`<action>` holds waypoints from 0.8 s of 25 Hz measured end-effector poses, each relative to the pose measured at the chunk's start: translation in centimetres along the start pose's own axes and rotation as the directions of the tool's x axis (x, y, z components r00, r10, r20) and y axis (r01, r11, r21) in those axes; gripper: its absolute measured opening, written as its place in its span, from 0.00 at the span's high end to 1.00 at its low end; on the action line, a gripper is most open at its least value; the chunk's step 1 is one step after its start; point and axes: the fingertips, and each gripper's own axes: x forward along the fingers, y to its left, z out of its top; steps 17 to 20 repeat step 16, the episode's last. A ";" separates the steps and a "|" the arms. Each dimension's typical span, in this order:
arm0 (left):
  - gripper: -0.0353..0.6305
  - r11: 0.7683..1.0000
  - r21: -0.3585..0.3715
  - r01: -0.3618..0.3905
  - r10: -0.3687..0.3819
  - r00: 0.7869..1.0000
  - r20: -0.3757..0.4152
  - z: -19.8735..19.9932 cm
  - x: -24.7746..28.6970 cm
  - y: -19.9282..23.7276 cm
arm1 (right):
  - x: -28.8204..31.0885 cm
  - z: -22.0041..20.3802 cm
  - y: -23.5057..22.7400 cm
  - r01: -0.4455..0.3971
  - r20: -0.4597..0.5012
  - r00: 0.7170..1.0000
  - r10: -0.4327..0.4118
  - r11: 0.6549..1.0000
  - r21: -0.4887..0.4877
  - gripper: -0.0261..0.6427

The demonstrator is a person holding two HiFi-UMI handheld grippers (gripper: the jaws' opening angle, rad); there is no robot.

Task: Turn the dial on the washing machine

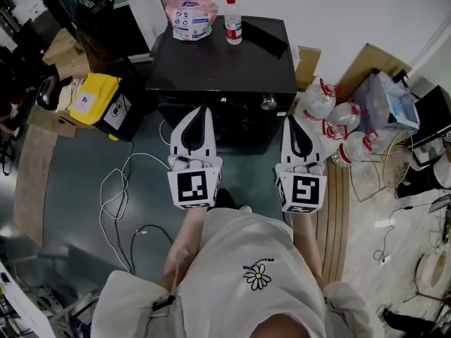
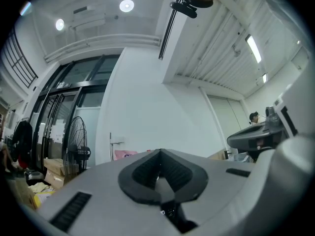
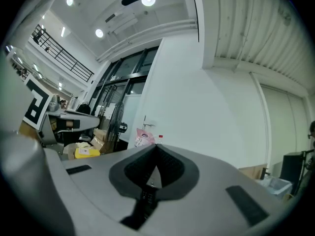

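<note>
A black washing machine (image 1: 224, 69) stands in front of me, with a round silver dial (image 1: 268, 103) at the right of its front panel. My left gripper (image 1: 202, 110) is shut and empty, its tip over the machine's front left of the dial. My right gripper (image 1: 293, 120) is also shut and empty, just right of and below the dial, not touching it. Both gripper views tilt up at the white wall and ceiling. The left gripper (image 2: 159, 151) and the right gripper (image 3: 157, 146) each show their jaws pressed together. The dial is hidden in both.
On the machine's top lie a pink bag (image 1: 190, 16), a water bottle (image 1: 232, 21) and a flat black item (image 1: 264, 35). A yellow container (image 1: 99, 98) is at the left, large water jugs (image 1: 320, 101) at the right. A white cable (image 1: 120, 189) loops over the floor.
</note>
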 end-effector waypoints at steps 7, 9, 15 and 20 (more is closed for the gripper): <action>0.95 1.000 -0.005 0.004 -0.004 1.000 0.005 0.5 0.0 -0.1 | 0.3 -0.3 0.8 -0.037 -0.008 0.999 0.037 0.999 0.010 0.96; 0.95 1.000 -0.008 0.005 -0.005 1.000 0.001 0.4 -0.1 -0.3 | 0.3 -0.6 1.0 -0.045 -0.017 0.999 0.045 0.999 0.010 0.96; 0.95 1.000 -0.010 0.010 -0.011 1.000 -0.023 -0.4 -0.4 -0.7 | 0.2 -1.1 1.0 -0.049 -0.024 0.998 0.050 0.999 0.021 0.96; 0.95 1.000 -0.010 0.010 -0.011 1.000 -0.025 -0.5 -0.5 -0.8 | 0.2 -1.1 1.0 -0.050 -0.024 0.998 0.050 0.998 0.024 0.96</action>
